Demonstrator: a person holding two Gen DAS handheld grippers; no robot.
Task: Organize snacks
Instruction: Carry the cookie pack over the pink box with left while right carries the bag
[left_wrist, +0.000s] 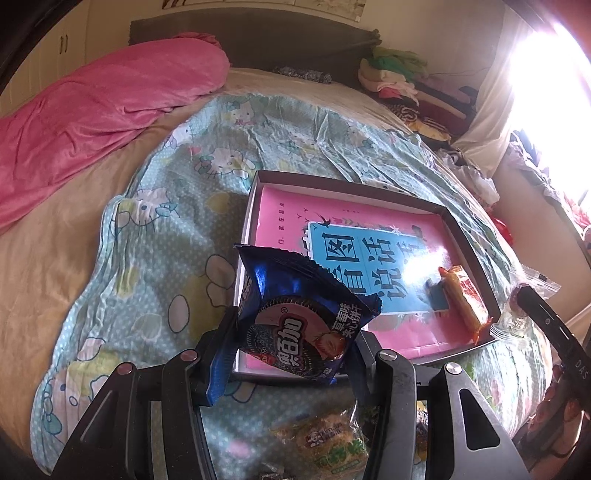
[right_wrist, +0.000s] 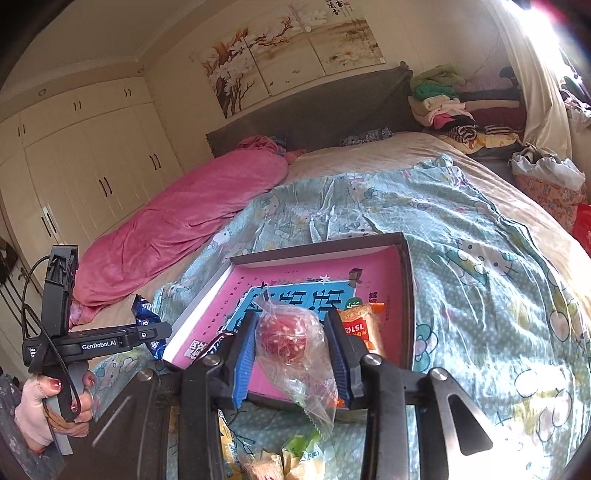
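My left gripper (left_wrist: 293, 343) is shut on a dark blue cookie packet (left_wrist: 295, 317), held above the near left corner of a shallow box (left_wrist: 255, 192) with a pink and blue printed floor. An orange snack packet (left_wrist: 466, 301) lies inside the box by its right wall. My right gripper (right_wrist: 291, 354) is shut on a red sweet in a clear wrapper (right_wrist: 286, 338), over the box's near edge (right_wrist: 207, 291). The orange packet (right_wrist: 364, 326) shows just past the right finger. The left gripper's body (right_wrist: 92, 343) and the hand holding it sit at the left of the right wrist view.
The box rests on a light blue cartoon-print sheet (left_wrist: 166, 221) on a bed. Several loose wrapped snacks (left_wrist: 328, 439) lie on the sheet below the grippers. A pink duvet (left_wrist: 92, 122) lies at the left; piled clothes (left_wrist: 406, 85) are at the far right. Wardrobes (right_wrist: 92, 166) line the wall.
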